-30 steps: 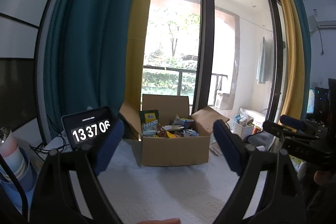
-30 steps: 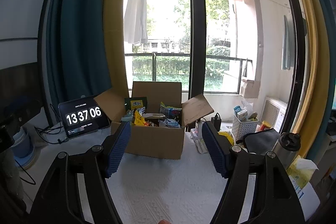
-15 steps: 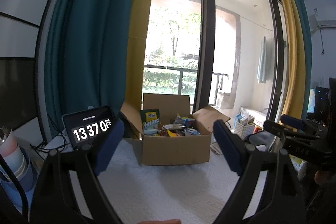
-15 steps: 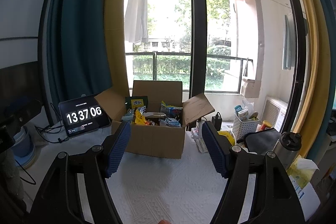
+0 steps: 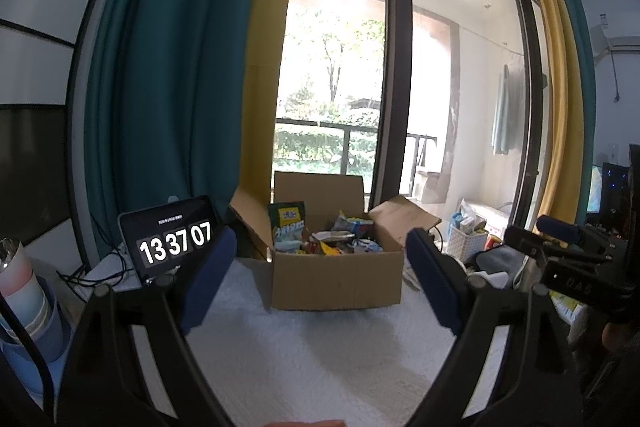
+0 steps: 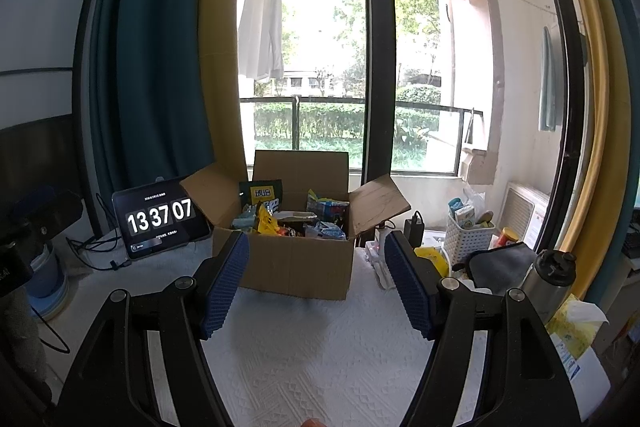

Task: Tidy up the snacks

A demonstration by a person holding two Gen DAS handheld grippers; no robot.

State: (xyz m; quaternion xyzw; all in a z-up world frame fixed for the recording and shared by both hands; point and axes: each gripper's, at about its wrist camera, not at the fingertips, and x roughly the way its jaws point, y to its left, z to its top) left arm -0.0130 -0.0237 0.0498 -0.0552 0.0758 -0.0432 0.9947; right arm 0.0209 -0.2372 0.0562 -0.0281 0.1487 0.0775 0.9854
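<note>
The snack packets (image 6: pixel 288 219) sit piled in the cardboard box (image 6: pixel 296 267), so its front wall hides most of each one and the print on them is too small to read. In the left wrist view the tablet clock (image 5: pixel 172 239) has its right edge covered by a blue pad (image 5: pixel 208 283) of the left claw (image 5: pixel 320 279). A cup (image 5: pixel 24 307) gets cut off at the left edge there.

Left tool (image 5: pixel 320 279) and right tool (image 6: pixel 316 283) hover with jaws apart, empty.
</note>
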